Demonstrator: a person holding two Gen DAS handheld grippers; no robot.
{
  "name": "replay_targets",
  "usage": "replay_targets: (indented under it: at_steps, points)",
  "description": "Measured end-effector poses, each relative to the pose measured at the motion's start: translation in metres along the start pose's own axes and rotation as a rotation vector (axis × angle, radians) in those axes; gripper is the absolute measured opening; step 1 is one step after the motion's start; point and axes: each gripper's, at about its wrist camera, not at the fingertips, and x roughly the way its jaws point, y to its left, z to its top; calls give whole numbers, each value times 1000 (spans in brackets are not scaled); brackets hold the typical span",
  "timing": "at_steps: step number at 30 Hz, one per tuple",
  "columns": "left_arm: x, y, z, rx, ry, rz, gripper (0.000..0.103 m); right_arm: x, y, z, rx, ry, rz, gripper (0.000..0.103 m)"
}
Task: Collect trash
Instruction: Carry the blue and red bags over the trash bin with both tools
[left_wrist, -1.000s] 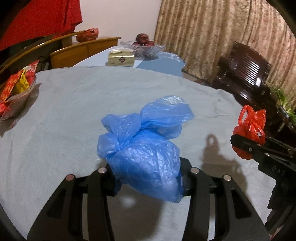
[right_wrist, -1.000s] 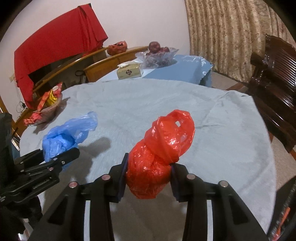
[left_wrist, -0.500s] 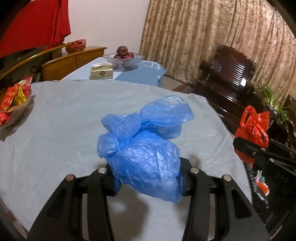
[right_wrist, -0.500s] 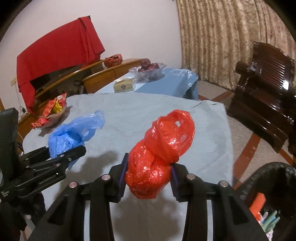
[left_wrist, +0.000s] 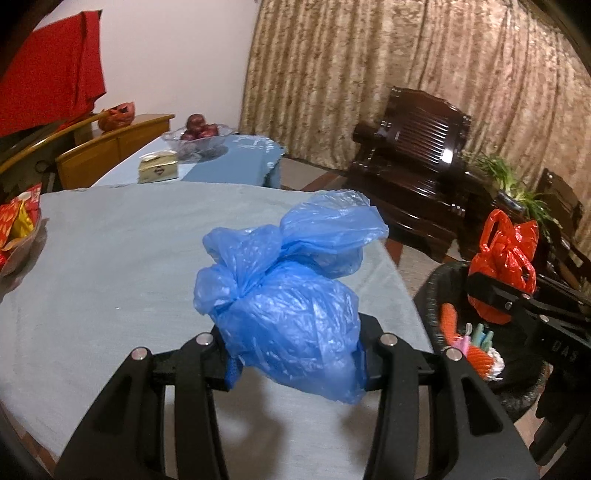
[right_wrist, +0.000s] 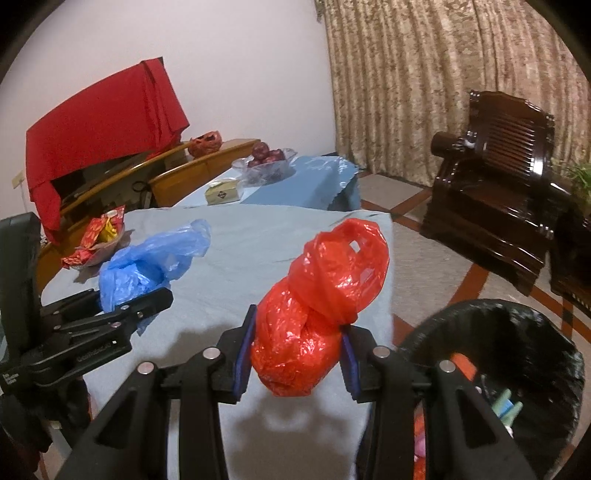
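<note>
Bin (right_wrist: 535, 332) now nearer red bag (right_wrist: 317, 314)

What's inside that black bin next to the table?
The bin already holds litter: something orange, pale green sticks and pink and white scraps. The right gripper and the bin's wall hide whatever lies deeper.

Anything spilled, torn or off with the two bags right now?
Nothing stands out. The blue bag is knotted and clamped in the left gripper; the red bag is knotted in the right gripper. No spill shows on the table.
</note>
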Motion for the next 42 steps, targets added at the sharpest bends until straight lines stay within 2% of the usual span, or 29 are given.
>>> replay_targets:
  at_steps: [8, 22, 34, 42]
  points:
    - [-6, -46, -5, 35, -11, -52, 44, -40, -33, -13, 31, -37, -49, 40]
    - [4, -132, -10, 150, -7, -166, 44, -91, -114, -36, 122, -70, -185, 40]
    - [30, -186, -14, 213, 15, -245, 44, -101, -156, -47, 161, -60, -256, 40]
    - [55, -214, -19, 241, 30, -270, 44, -96, -183, -55, 184, -42, -290, 40]
